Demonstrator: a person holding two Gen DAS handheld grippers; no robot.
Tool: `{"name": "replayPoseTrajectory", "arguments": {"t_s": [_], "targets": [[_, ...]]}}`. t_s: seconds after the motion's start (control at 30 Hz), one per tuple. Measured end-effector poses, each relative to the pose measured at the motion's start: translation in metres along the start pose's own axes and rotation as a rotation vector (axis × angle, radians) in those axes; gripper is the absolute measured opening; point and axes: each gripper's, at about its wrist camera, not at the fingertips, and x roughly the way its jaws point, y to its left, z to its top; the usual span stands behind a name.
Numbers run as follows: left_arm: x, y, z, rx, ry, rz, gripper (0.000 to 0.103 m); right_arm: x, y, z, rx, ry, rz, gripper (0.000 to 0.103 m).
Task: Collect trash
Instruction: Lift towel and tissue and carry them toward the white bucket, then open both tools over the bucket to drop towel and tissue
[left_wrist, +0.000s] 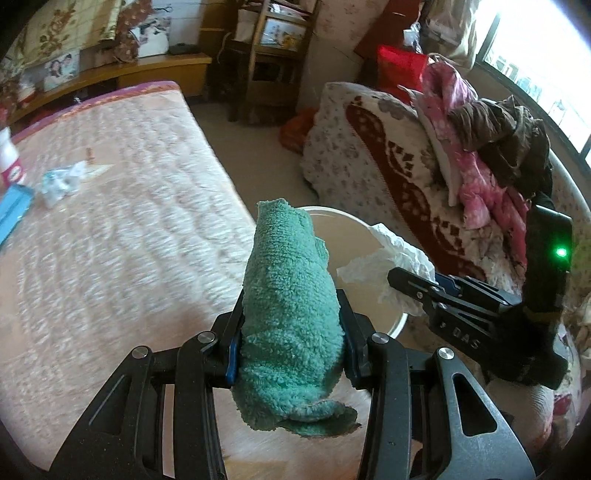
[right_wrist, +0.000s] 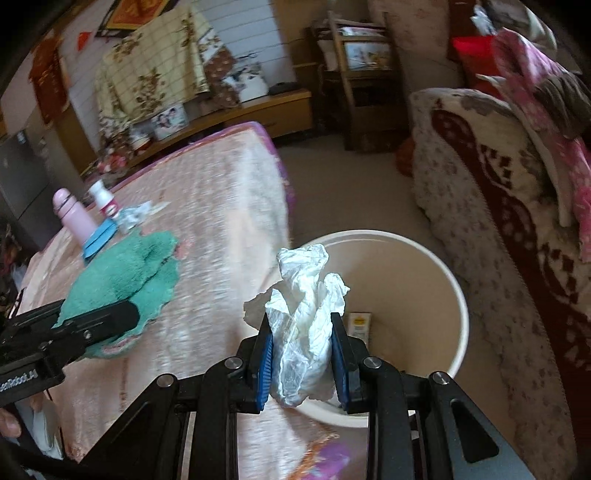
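**A:** Left wrist view first: what's on the far left?

**B:** On the bed (left_wrist: 122, 206), well away from me, lie a crumpled wrapper (left_wrist: 61, 181), a blue card (left_wrist: 13, 212) and a white bottle (left_wrist: 9, 158). I'd say the wrapper is trash not yet gathered.

**A:** And your left gripper (left_wrist: 291, 325)?

**B:** Clenched on a green towel (left_wrist: 288, 295), pinched mid-fold so both ends hang free. It sits over the bed's edge, just beside the bin (right_wrist: 391, 280).

**A:** Why carry a towel?

**B:** I can't tell; perhaps for wiping, perhaps for dumping.

**A:** Further right?

**B:** My right gripper (right_wrist: 302, 350) grasps a wad of white tissue (right_wrist: 304, 314), squeezed at its lower half. It's above the bin's near rim, which I judge is the spot for dropping. A small carton (right_wrist: 360, 325) already lies inside.

**A:** Risk?

**B:** Tissue clinging to the pads (right_wrist: 265, 369) on release.
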Motion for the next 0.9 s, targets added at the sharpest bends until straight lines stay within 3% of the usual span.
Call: {"name": "replayPoseTrajectory", "arguments": {"t_s": [0.23,0.43,0.5,0.6,0.73,0.9], "targets": [[0.026,-0.019,0.012,0.014,0.030,-0.032,0.040,0.012,-0.042,0.005,0.085,0.006,-0.066,0.026],[0.048,-0.027,0.015,0.007,0.058,-0.043,0.041,0.021,-0.062,0.002,0.154,0.011,-0.062,0.026],[0.053,-0.027,0.015,0.001,0.062,-0.051,0.042,0.023,-0.065,0.001,0.170,0.011,-0.059,0.030],[0.058,-0.026,0.015,-0.003,0.062,-0.058,0.050,0.026,-0.071,0.001,0.191,0.010,-0.064,0.051],[0.058,-0.025,0.016,-0.009,0.051,-0.073,0.059,0.026,-0.080,0.001,0.224,0.006,-0.059,0.052],[0.049,-0.021,0.015,0.003,0.033,-0.047,0.059,0.027,-0.075,0.000,0.222,0.011,-0.045,0.052]]}}
